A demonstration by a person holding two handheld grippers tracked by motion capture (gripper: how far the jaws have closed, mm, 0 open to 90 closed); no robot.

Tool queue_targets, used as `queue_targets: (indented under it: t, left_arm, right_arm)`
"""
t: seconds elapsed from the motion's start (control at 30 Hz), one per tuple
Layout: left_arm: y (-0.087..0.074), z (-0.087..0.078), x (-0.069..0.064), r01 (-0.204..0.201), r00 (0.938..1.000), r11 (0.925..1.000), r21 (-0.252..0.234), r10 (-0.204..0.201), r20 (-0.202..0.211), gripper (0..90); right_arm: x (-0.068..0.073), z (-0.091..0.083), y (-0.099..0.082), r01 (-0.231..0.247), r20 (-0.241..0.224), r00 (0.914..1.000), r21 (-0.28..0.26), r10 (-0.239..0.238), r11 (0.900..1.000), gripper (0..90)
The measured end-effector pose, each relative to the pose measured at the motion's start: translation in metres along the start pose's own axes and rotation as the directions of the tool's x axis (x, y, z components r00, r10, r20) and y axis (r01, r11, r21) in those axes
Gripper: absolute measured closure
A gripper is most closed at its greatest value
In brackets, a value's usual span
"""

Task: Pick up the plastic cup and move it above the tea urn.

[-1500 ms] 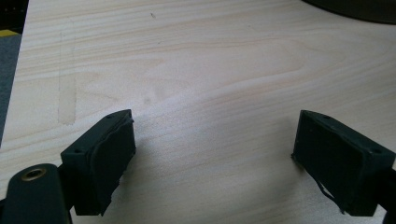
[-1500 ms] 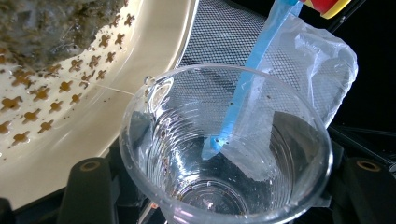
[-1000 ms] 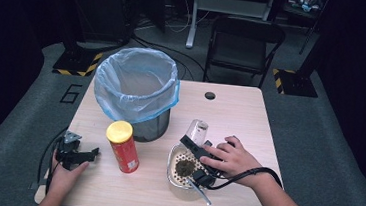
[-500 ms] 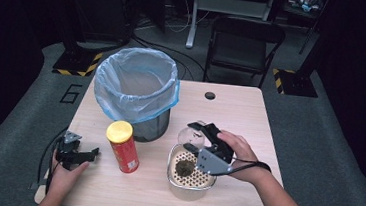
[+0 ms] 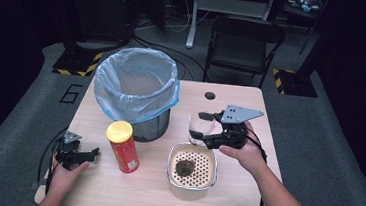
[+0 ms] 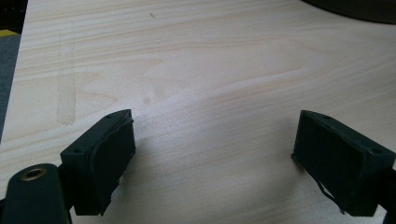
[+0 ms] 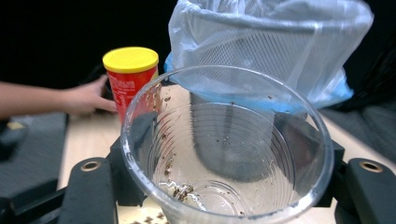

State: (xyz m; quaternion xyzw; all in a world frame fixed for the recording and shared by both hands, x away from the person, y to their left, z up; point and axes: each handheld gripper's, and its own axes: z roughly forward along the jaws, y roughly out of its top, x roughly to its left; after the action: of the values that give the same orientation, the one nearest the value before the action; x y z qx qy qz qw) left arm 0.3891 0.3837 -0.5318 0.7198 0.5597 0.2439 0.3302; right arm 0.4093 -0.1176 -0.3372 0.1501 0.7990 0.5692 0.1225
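Cup (image 5: 200,126), clear plastic, clamped in right tool (image 5: 212,131) centre-right of frame, above strainer bowl (image 5: 191,165). Left tool (image 5: 83,153) jaws apart, resting on surface (image 5: 243,188) lower left.

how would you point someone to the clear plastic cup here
Start at the wire bin lined with a blue bag at the table's far left. Just right of its base, the right gripper clamps the clear plastic cup above a strainer bowl. It is the one see-through item, with dark flecks clinging inside.
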Motion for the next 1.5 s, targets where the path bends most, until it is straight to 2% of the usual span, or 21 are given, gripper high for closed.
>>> queue_targets:
  t: [0.03,0.07,0.23,0.4,0.63,0.8,0.93,1.03,1.17,1.37,1.5]
  left_arm:
    - [0.000,0.000,0.000,0.000,1.0000,1.0000,0.001,0.000,0.000,12.3]
    - [0.000,0.000,0.000,0.002,1.0000,1.0000,0.001,-0.002,0.001,12.3]
    - [0.000,0.000,0.000,0.002,1.0000,1.0000,0.003,-0.002,-0.001,12.3]
    - [0.000,0.000,0.001,-0.004,0.9999,1.0000,0.004,0.004,-0.014,12.3]
    - [0.000,0.000,0.000,0.001,1.0000,1.0000,0.007,-0.001,-0.006,11.8]
    - [0.000,0.000,0.000,0.002,1.0000,1.0000,0.003,-0.002,-0.001,11.2]
    - [0.000,0.000,0.000,0.002,1.0000,1.0000,0.002,-0.002,-0.001,11.2]
    - [0.000,0.000,0.000,0.004,1.0000,1.0000,0.002,-0.004,-0.001,11.2]
    - [0.000,0.000,0.000,0.002,1.0000,1.0000,0.001,-0.002,-0.001,11.2]
    - [0.000,0.000,0.000,0.002,1.0000,1.0000,0.001,-0.002,-0.001,11.2]
    - [0.000,0.000,-0.001,0.010,0.9999,0.9999,0.004,-0.010,-0.003,11.5]
  right_arm:
    - [-0.004,0.001,-0.003,-0.050,-0.019,0.9986,0.015,0.050,0.9987,32.5]
    - [-0.004,0.001,-0.003,-0.050,-0.019,0.9986,0.015,0.050,0.9987,32.5]
    - [-0.009,0.004,-0.010,-0.156,-0.049,0.9861,0.067,0.159,0.9855,32.8]
    - [-0.011,0.005,-0.009,-0.210,-0.054,0.9753,0.073,0.214,0.9750,33.2]
    - [-0.009,0.004,-0.005,-0.209,-0.040,0.9762,0.085,0.213,0.9742,33.3]
    - [-0.004,0.003,0.004,-0.181,-0.028,0.9826,0.078,0.184,0.9804,33.3]
    - [0.000,0.002,0.026,-0.148,-0.006,0.9889,0.066,0.149,0.9868,33.3]
    - [0.002,0.003,0.044,-0.146,0.010,0.9893,0.058,0.146,0.9876,33.0]
    - [0.001,0.008,0.074,-0.115,0.041,0.9927,0.052,0.113,0.9920,32.6]
    - [-0.009,0.022,0.114,-0.103,0.091,0.9909,0.037,0.099,0.9940,32.4]
    - [-0.019,0.033,0.140,-0.127,0.101,0.9871,0.019,0.124,0.9918,32.1]
